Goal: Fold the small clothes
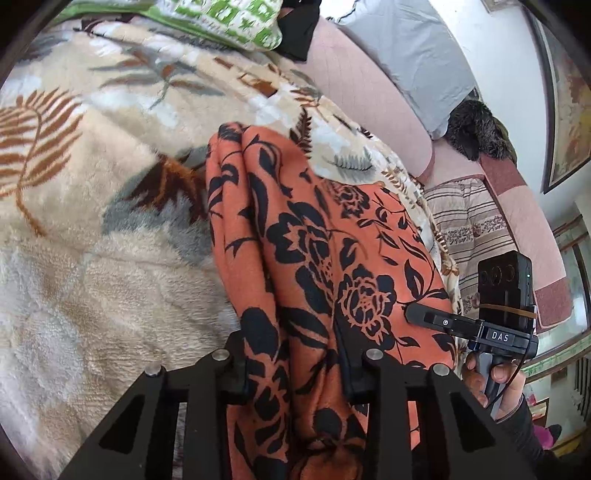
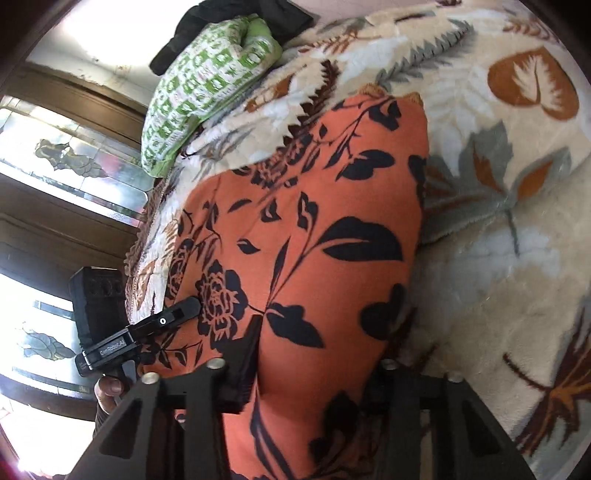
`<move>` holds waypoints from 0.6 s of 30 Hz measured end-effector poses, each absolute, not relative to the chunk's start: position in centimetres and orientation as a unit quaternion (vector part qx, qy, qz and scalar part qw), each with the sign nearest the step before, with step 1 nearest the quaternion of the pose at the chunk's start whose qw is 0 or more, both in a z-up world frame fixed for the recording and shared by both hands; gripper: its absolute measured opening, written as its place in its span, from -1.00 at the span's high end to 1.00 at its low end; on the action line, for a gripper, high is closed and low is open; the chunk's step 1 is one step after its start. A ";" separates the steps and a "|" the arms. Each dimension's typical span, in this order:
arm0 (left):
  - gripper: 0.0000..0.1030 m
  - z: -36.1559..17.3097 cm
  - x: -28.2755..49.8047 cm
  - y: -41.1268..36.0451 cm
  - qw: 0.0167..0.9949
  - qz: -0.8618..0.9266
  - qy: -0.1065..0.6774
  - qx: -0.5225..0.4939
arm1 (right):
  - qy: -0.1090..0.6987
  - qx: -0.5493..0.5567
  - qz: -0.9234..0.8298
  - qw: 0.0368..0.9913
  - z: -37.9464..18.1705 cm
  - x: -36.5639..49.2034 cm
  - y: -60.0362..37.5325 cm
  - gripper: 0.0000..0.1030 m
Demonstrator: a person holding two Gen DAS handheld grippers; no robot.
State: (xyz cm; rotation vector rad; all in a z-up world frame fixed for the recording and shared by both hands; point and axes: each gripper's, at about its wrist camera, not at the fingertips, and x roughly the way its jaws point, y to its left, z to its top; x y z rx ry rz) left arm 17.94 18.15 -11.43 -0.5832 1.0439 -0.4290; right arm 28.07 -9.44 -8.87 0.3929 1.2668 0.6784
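Leaf-print fleece blanket (image 1: 92,221) on bed — green pillow (image 2: 207,96) | both grippers' fingers clamp orange floral garment (image 1: 325,258)

I see a bed covered by a cream fleece blanket (image 1: 92,206) printed with brown and grey leaves. An orange garment with black flowers (image 1: 325,236) lies on it near me, and a green-and-white checked pillow (image 2: 199,88) rests at the far end by something black (image 2: 218,22).

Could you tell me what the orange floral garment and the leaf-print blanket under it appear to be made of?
The orange black-flowered garment looks like soft, matte brushed knit or fleece: no sheen, rounded folds. The cream leaf-print blanket looks like plush fleece, with visible fuzzy pile.
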 end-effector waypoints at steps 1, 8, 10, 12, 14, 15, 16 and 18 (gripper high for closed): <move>0.33 -10.7 17.9 17.7 0.809 -0.201 0.483 -0.268 | 0.568 0.173 0.313 0.742 -8.0 28.2 -9.7 0.23; 0.33 -5.8 19.6 12.3 0.840 -0.213 0.436 -0.242 | 0.505 0.161 0.330 0.781 -1.9 30.1 -14.2 0.23; 0.33 -5.0 20.6 10.4 0.850 -0.213 0.426 -0.225 | 0.491 0.166 0.331 0.789 -1.0 30.9 -16.1 0.23; 0.33 -4.8 21.9 8.4 0.857 -0.213 0.421 -0.208 | 0.479 0.174 0.326 0.797 -0.9 31.7 -18.2 0.23; 0.33 -5.4 23.3 6.6 0.855 -0.217 0.426 -0.204 | 0.470 0.185 0.320 0.802 -1.6 32.1 -20.4 0.23; 0.33 -6.0 24.1 5.9 0.852 -0.217 0.431 -0.201 | 0.467 0.192 0.316 0.803 -2.2 32.5 -21.4 0.23; 0.33 -6.7 24.6 5.1 0.850 -0.217 0.438 -0.197 | 0.472 0.206 0.309 0.800 -3.3 32.9 -22.5 0.23; 0.30 -8.8 25.7 3.6 0.840 -0.213 0.463 -0.188 | 0.492 0.221 0.293 0.790 -5.7 33.4 -23.5 0.23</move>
